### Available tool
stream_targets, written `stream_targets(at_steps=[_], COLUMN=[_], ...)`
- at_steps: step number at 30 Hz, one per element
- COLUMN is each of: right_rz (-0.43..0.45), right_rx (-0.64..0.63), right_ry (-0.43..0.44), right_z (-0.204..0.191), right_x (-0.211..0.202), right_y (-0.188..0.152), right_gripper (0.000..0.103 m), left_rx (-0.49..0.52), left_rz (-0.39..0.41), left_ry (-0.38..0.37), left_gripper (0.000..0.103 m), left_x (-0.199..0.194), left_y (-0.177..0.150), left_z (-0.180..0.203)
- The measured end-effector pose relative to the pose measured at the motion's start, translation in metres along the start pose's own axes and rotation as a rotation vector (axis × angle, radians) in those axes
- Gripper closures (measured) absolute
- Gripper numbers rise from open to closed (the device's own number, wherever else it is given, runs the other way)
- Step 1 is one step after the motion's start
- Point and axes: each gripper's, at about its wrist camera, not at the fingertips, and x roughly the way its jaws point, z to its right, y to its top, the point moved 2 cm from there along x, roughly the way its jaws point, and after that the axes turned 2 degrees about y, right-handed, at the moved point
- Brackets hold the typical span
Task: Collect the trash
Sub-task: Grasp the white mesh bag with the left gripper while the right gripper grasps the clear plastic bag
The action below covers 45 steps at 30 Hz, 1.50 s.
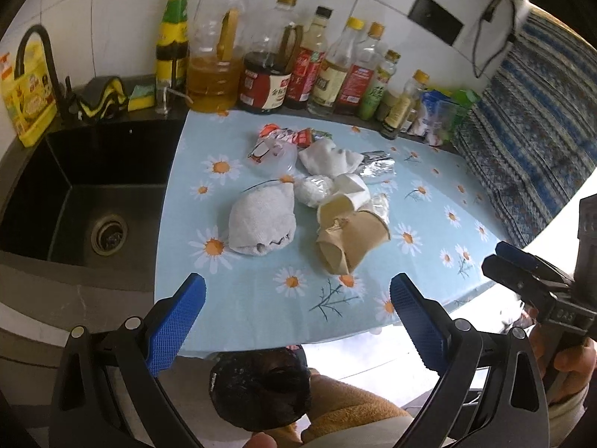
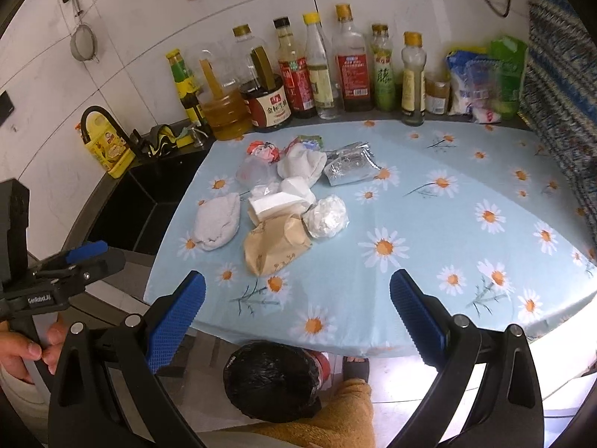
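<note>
Both grippers held back off the near counter edge, above a bin lined with a black bag [image 2: 274,382], which sits on the floor below the edge, well placed to take drops

Left gripper [image 1: 296,321]: blue pads spread wide, nothing between them. Right gripper [image 2: 297,319]: likewise spread, empty. Each shows at the margin of the other's view, level with each other

Trash heaped mid-counter on a daisy-print cloth [image 2: 429,224], all pieces touching or overlapping:
- crushed brown paper cup [image 1: 352,240], nearest the edge
- grey-white crumpled cloth or towel [image 1: 261,220], on the sink side
- wadded white tissue ball [image 2: 326,216]
- white paper cup or folded paper [image 2: 278,203], type unclear
- clear plastic bag [image 1: 274,151] and red snack wrappers [image 1: 294,135] at the back
- silver foil pouch [image 2: 349,168], off to the right

Black sink [image 1: 93,194] left of cloth; sauce and oil bottles [image 2: 298,78] lined along the wall, not trash

Judgement: nothing collected yet. The brown cup is the easiest first reach; being crushed, it should pinch flat readily. Loose film behind may drag neighbours along
</note>
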Motion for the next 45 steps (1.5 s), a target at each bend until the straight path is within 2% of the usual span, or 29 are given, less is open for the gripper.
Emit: stream_targets(at_steps=[6, 9, 11, 14, 18, 27, 28, 31, 32, 35, 37, 39, 40, 45], right_rz=[-0.067, -0.092, -0.105, -0.148, -0.175, -0.234, -0.24, -0.269, -0.267, -0.264, -0.26, -0.255, -0.252, -0.223], right_rx=[-0.012, -0.011, 0.002, 0.011, -0.048, -0.134, -0.141, -0.156, -0.162, -0.146, -0.157, -0.157, -0.154, -0.134], right_ry=[0.033, 0.06, 0.08, 0.136, 0.164, 0.246, 0.243, 0.249, 0.243, 0.257, 0.246, 0.243, 0.241, 0.221], right_z=[0.027, 0.044, 0.056, 0.068, 0.073, 0.07, 0.07, 0.069, 0.069, 0.072, 0.072, 0.073, 0.074, 0.079], right_x=[0.045, 0.069, 0.084, 0.108, 0.136, 0.176, 0.178, 0.186, 0.188, 0.188, 0.187, 0.186, 0.185, 0.17], right_y=[0.023, 0.035, 0.039, 0.043, 0.049, 0.057, 0.056, 0.055, 0.055, 0.056, 0.056, 0.056, 0.056, 0.056], right_gripper=[0.005, 0.006, 0.012, 0.016, 0.016, 0.02, 0.021, 0.039, 0.041, 0.05, 0.051, 0.052, 0.052, 0.053], left_rx=[-0.062, -0.09, -0.112, -0.139, -0.127, -0.07, -0.066, -0.062, -0.057, -0.031, -0.018, -0.013, -0.01, 0.001], left_rz=[-0.091, -0.103, -0.108, -0.134, -0.143, -0.241, -0.247, -0.253, -0.257, -0.263, -0.27, -0.283, -0.283, -0.256], left_ry=[0.017, 0.03, 0.016, 0.009, 0.033, 0.072, 0.078, 0.081, 0.087, 0.092, 0.088, 0.085, 0.086, 0.084], left_gripper=[0.007, 0.007, 0.007, 0.007, 0.007, 0.007, 0.007, 0.008, 0.008, 0.021, 0.025, 0.035, 0.037, 0.052], left_x=[0.044, 0.059, 0.07, 0.092, 0.119, 0.165, 0.168, 0.173, 0.175, 0.178, 0.18, 0.182, 0.182, 0.177], left_y=[0.009, 0.015, 0.02, 0.027, 0.037, 0.048, 0.048, 0.048, 0.048, 0.049, 0.049, 0.047, 0.047, 0.047], left_z=[-0.017, -0.024, -0.03, -0.036, -0.041, -0.042, -0.041, -0.041, -0.041, -0.039, -0.038, -0.037, -0.037, -0.035])
